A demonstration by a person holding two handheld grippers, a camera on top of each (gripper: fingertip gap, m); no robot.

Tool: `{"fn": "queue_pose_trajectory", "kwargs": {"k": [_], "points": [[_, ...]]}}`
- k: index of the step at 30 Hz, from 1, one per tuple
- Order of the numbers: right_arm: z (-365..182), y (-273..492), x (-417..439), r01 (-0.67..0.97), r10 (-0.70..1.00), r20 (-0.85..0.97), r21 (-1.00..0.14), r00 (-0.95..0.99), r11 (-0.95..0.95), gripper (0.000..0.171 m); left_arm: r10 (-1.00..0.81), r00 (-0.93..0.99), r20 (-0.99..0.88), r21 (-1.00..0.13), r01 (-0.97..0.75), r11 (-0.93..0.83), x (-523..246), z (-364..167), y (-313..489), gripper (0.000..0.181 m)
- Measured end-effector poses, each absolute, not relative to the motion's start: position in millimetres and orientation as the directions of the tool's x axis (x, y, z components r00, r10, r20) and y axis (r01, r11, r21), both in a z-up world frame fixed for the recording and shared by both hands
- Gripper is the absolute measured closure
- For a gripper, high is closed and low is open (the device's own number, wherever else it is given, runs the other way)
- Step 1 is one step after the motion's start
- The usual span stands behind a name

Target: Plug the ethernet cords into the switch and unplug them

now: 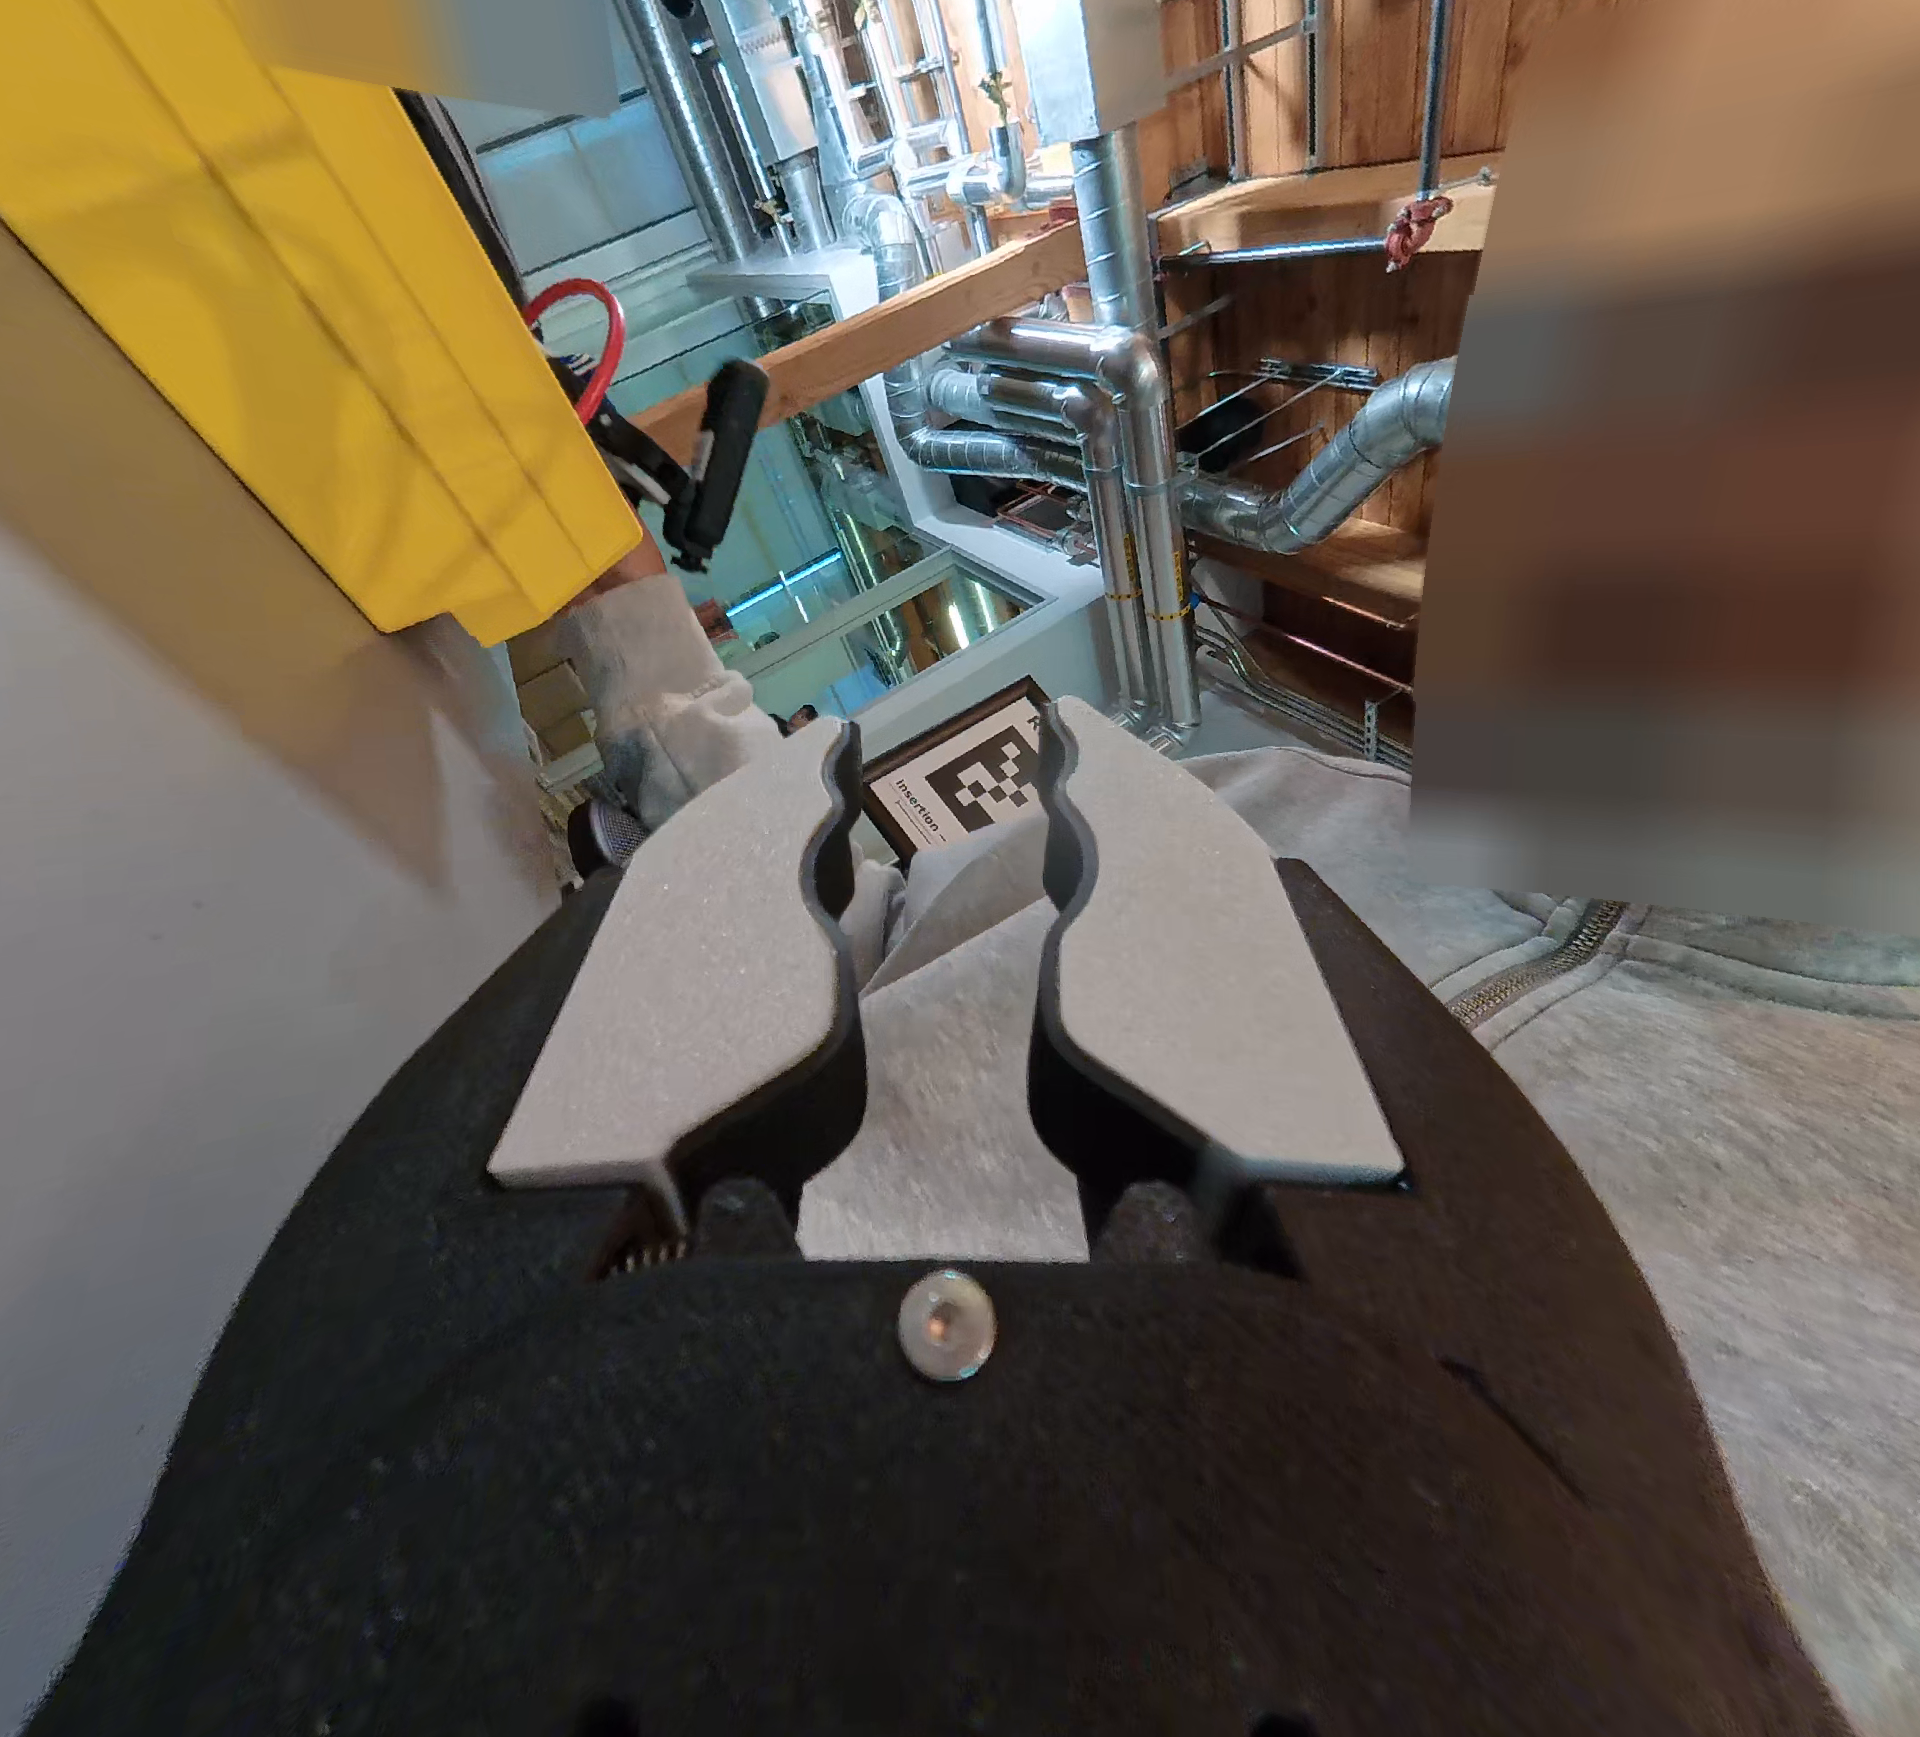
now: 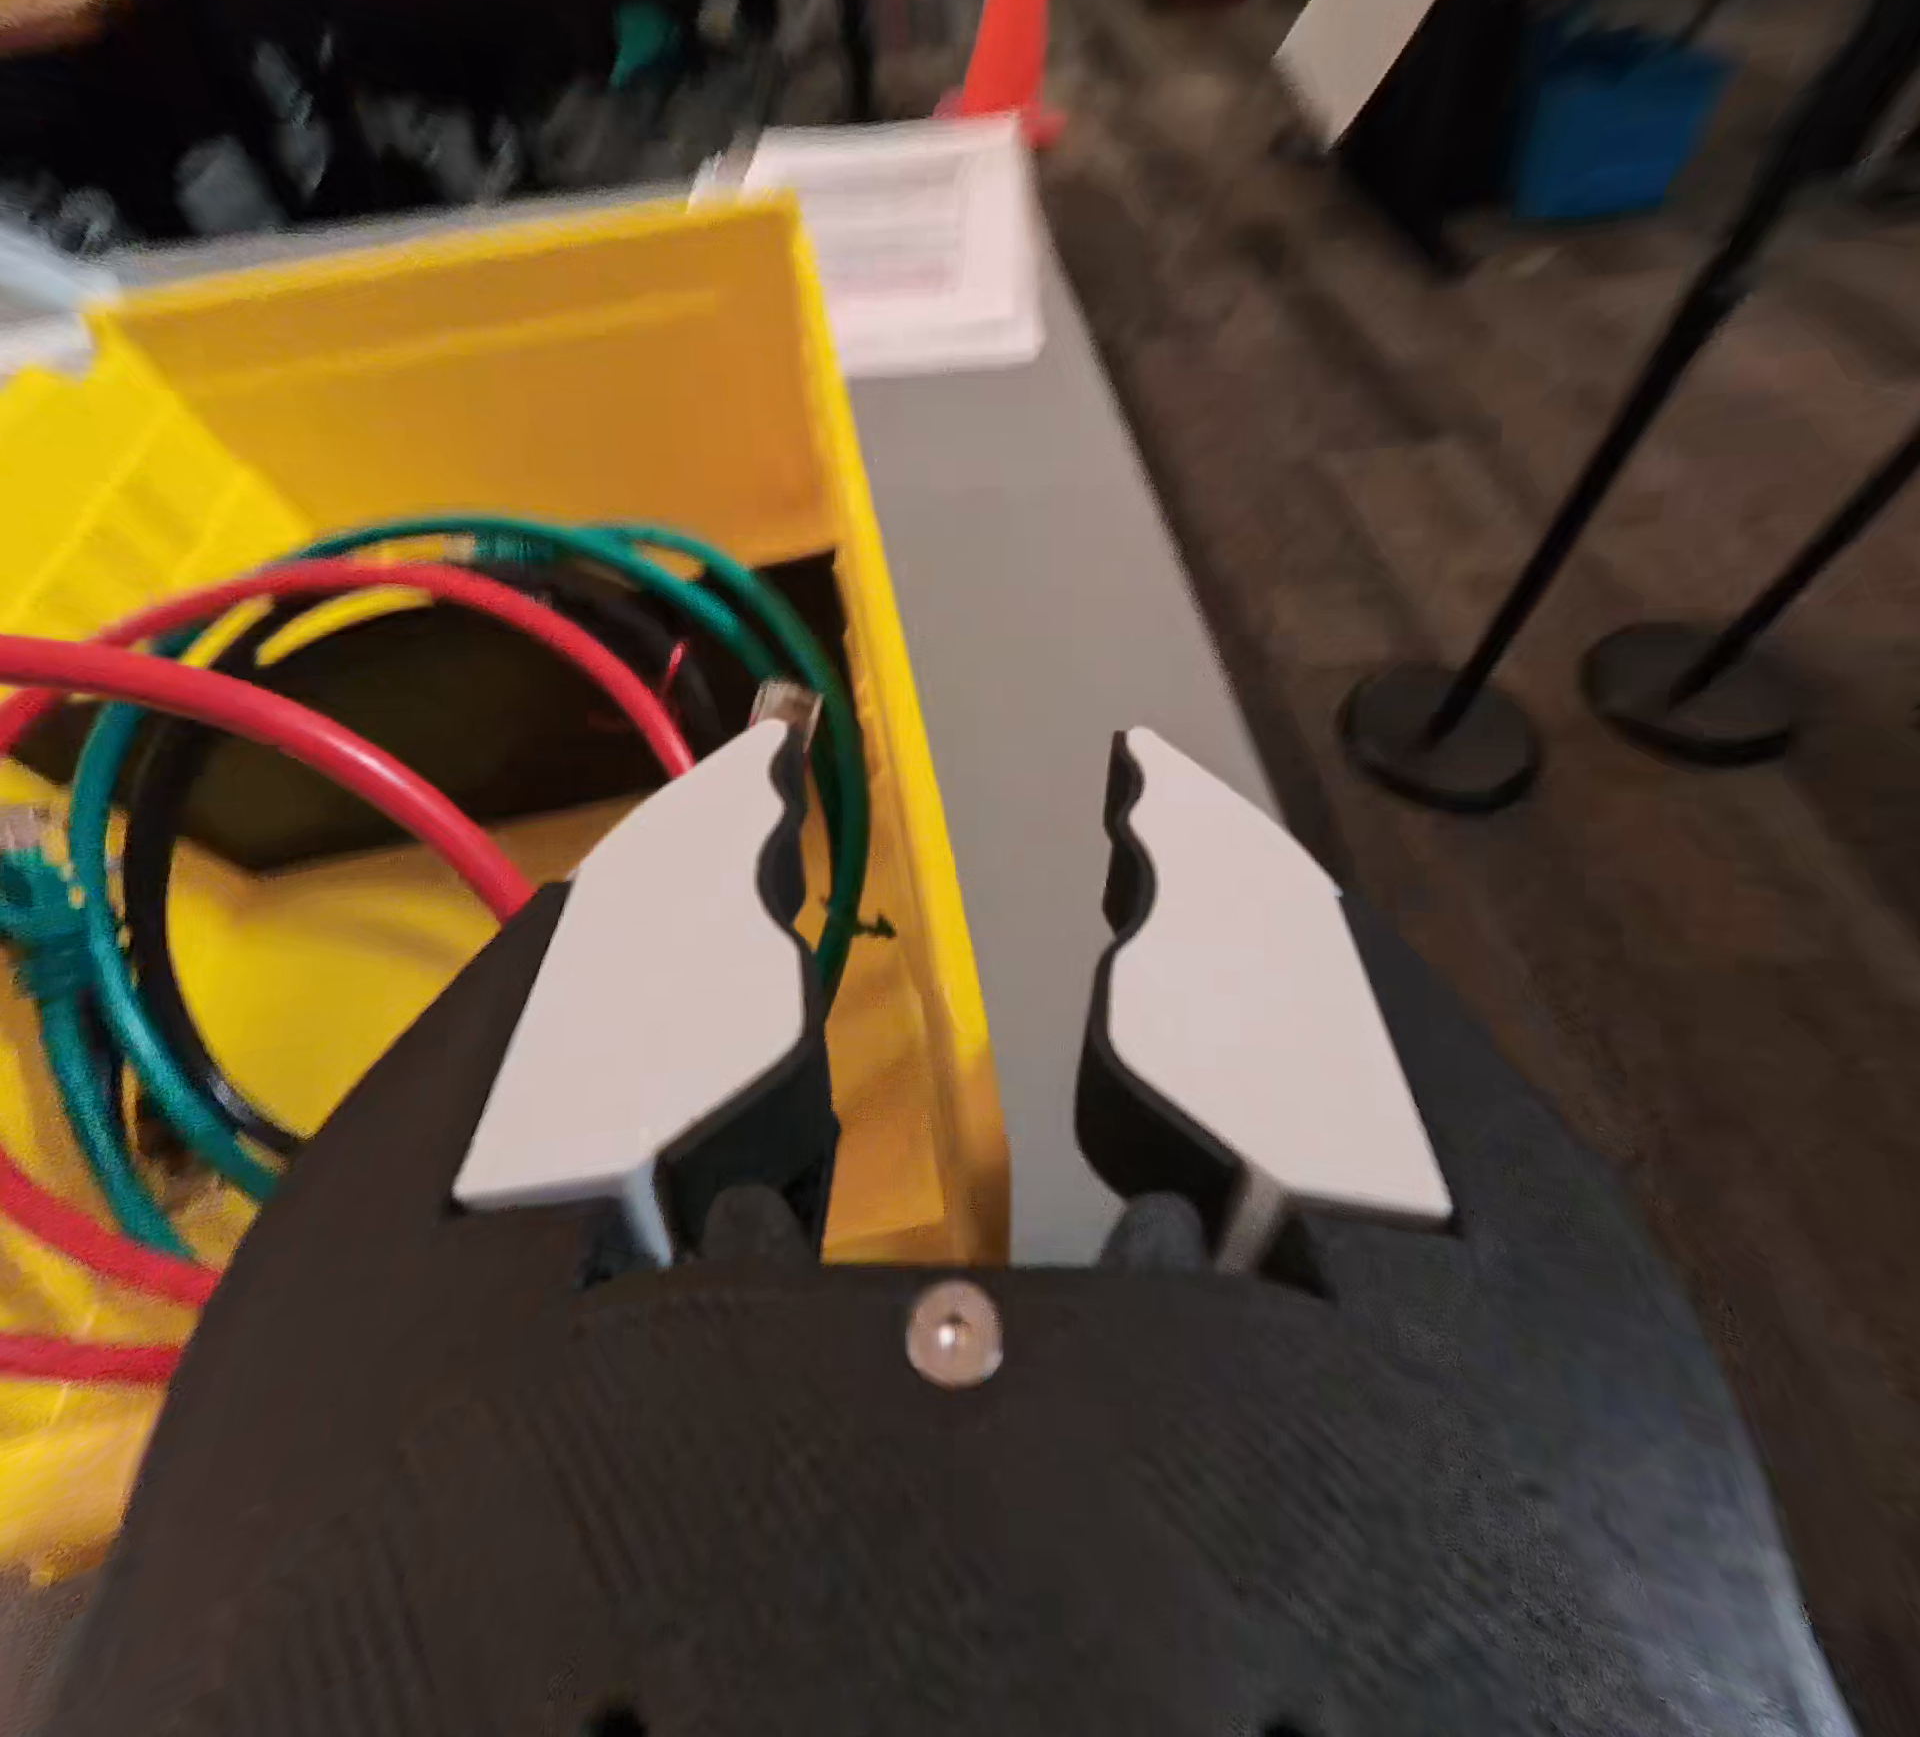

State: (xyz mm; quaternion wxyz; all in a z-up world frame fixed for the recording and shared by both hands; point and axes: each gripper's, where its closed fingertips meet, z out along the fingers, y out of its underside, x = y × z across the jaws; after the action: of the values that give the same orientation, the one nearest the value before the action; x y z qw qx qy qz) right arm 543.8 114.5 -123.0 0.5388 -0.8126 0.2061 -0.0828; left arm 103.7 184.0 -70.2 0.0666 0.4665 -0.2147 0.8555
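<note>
The left hand-held gripper (image 1: 951, 752) is raised and turned away from the work, toward a grey fabric sleeve and a framed black-and-white marker card (image 1: 961, 783); its grey-padded fingers (image 1: 717, 939) are set at a narrow gap and nothing is held between them. This posture is judged to be a standby position, since no cord or port lies in its line. The right hand-held gripper (image 2: 951, 742) is directed along the right wall of the yellow plastic bin (image 2: 468, 378), with the jaws spread wide and empty; the bin wall passes between them lower down. The bin rests on the grey tabletop (image 2: 1049, 700), and the cords are kept inside it as loose coils, which is judged to keep them contained. The coiled green ethernet cord (image 2: 842, 794) runs just behind the left fingertip, and one clear plug (image 2: 784, 705) shows just above that tip; its long axis appears to point up and away from the camera, though blur prevents certainty. The coiled red ethernet cord (image 2: 343, 742) arcs across the bin toward the same finger. A second green connector (image 2: 42, 908) lies at the left edge. The switch cannot be identified in either view. An approach to a cord is judged to be in hand.
</note>
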Motion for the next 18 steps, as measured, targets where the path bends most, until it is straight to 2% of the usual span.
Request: {"fn": "queue_pose_trajectory", "kwargs": {"k": [1,2,6,18], "points": [[-139,117,540,-0.271,-0.392,-0.096,-0.865,0.915,-0.421,0.118,-0.082,-0.555,0.828,-0.301,-0.317,-0.899,104,-71,184,0.148],[-154,119,536,-0.279,-0.361,-0.102,-0.831,0.927,-0.481,0.133,-0.079,-0.554,0.829,-0.299,-0.319,-0.899,104,-71,184,0.148],[-159,125,528,-0.406,-0.326,-0.285,-0.820,0.901,-0.404,0.154,-0.086,-0.553,0.829,-0.305,-0.316,-0.899,104,-71,184,0.148],[-156,122,519,-0.512,-0.341,-0.408,-0.797,0.847,-0.319,0.159,-0.101,-0.572,0.814,-0.339,-0.325,-0.883,101,-63,175,0.149]]}}
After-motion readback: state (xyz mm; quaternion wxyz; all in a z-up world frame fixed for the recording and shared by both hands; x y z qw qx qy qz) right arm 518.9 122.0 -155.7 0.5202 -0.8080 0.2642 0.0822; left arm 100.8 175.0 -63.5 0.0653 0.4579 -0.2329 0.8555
